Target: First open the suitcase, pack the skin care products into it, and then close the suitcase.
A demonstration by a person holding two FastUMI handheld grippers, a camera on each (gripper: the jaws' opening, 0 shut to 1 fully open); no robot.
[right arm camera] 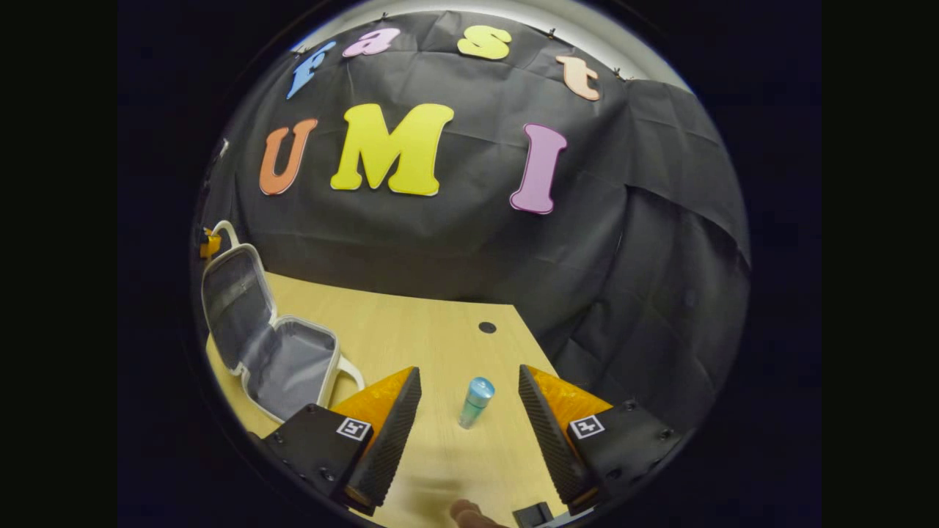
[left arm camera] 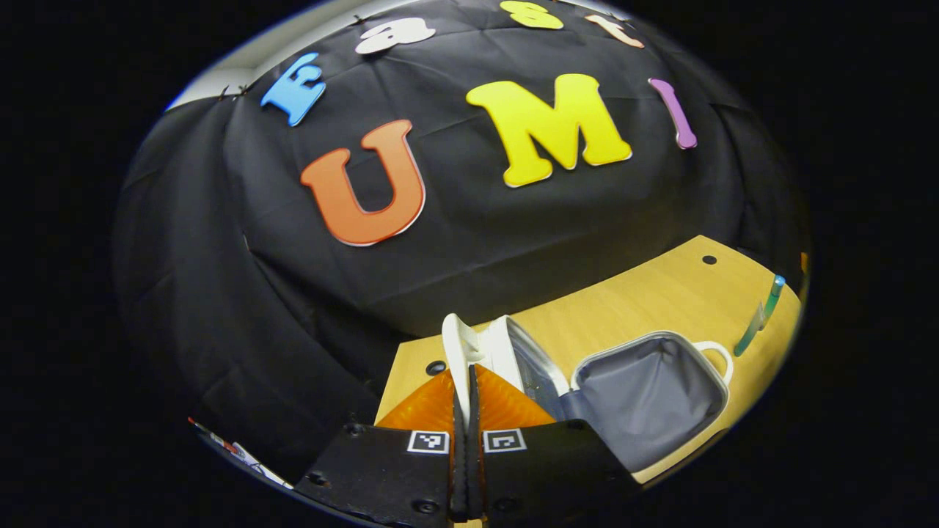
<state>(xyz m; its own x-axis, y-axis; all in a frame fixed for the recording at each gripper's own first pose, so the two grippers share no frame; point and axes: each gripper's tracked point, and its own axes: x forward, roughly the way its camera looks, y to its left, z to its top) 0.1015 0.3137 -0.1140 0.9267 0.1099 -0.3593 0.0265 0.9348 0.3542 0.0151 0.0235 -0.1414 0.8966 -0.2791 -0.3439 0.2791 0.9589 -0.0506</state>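
The small white suitcase (left arm camera: 645,396) lies open on the wooden table, its grey lining showing. Its lid (left arm camera: 513,352) stands upright, and my left gripper (left arm camera: 468,374) is shut on the lid's white rim (left arm camera: 456,345). In the right gripper view the suitcase (right arm camera: 293,367) sits at the left with its lid (right arm camera: 231,293) raised. A teal skin care bottle (right arm camera: 475,402) stands on the table between the fingers of my right gripper (right arm camera: 469,381), which is open and not touching it. The same bottle (left arm camera: 763,315) shows at the far right of the left gripper view.
The wooden table (right arm camera: 425,323) ends at the black cloth wall behind and to the right. A dark hole (right arm camera: 487,327) marks the tabletop beyond the bottle. Bare table lies between the suitcase and the bottle.
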